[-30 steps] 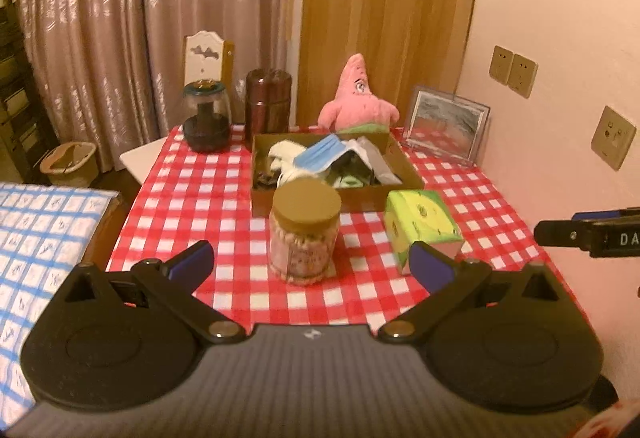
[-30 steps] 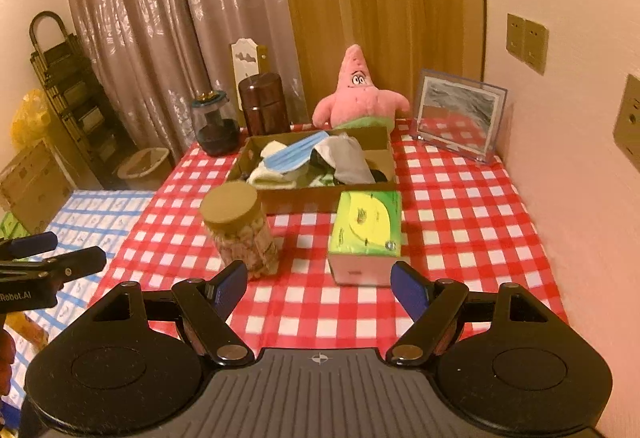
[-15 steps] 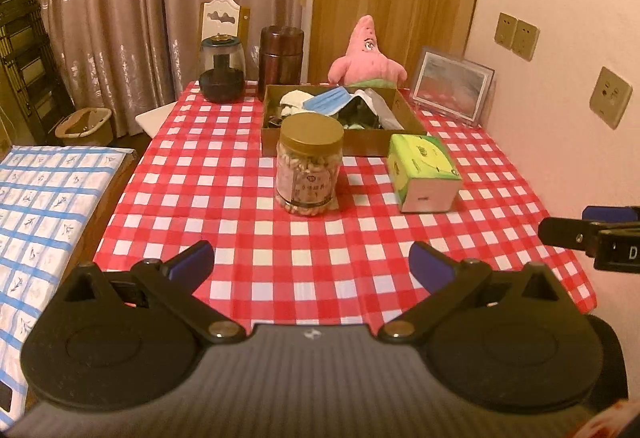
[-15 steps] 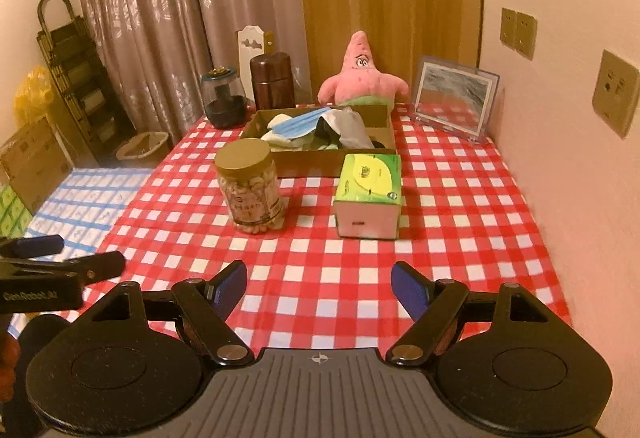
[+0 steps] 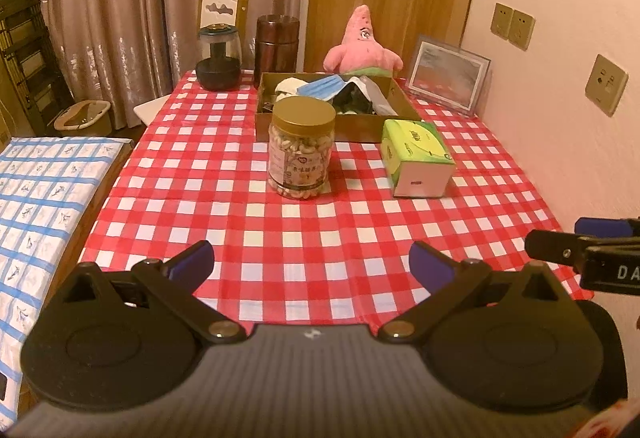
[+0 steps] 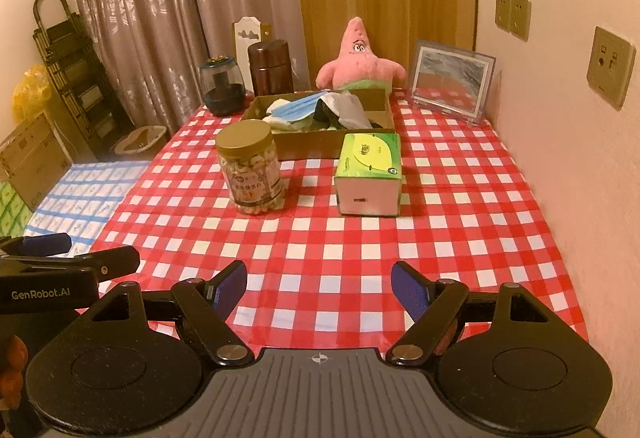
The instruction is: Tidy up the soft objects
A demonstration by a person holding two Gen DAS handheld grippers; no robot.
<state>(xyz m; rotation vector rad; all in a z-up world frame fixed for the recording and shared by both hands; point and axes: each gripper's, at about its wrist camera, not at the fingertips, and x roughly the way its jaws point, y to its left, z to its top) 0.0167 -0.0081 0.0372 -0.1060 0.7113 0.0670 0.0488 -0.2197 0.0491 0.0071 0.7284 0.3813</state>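
1. Soft stuff (a blue mask on top) sits piled in the cardboard tray (image 6: 296, 145) at the table's far end, pink plush (image 6: 358, 63) just behind it.
2. My left gripper (image 5: 310, 264) has jaws spread wide, nothing between them.
3. My right gripper (image 6: 318, 286) is the same, touching nothing, over the checkered cloth (image 6: 320, 246).

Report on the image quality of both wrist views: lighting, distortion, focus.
Left wrist view: dim orange indoor light; fisheye bends the wall and the checked tablecloth; nut jar sharp enough to show its label, text unreadable. Right wrist view: same warm cast, dark rounded corners; tissue box throws a soft shadow to its right; pink plush slightly soft.
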